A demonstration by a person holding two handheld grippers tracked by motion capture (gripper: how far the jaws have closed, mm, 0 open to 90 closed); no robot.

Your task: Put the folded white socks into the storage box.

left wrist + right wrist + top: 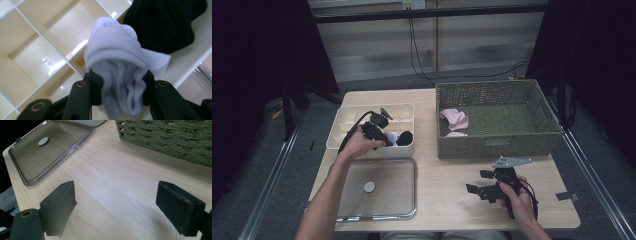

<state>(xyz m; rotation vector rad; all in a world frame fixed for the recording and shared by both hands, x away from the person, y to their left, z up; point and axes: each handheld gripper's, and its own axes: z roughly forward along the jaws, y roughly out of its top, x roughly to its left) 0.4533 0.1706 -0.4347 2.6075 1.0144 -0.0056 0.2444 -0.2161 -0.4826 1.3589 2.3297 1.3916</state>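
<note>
A rolled white sock [115, 50] is pinched between the jaws of my left gripper [120, 80], which is shut on it. It hangs over the front right corner of a cream divided organizer box [362, 112], next to a black sock [162, 25] lying in a compartment. In the high view the left gripper [384, 137] sits at that corner beside the black sock [405, 137]. My right gripper [478, 182] rests low over the bare tabletop at the front right. Its jaws [122, 202] stand wide apart and hold nothing.
A green woven basket [497, 140] stands at the back right with pink socks [455, 119] in its left end. A clear lid [382, 200] with a round knob [369, 187] lies flat in front of the organizer. The table's front edge is close to the right hand.
</note>
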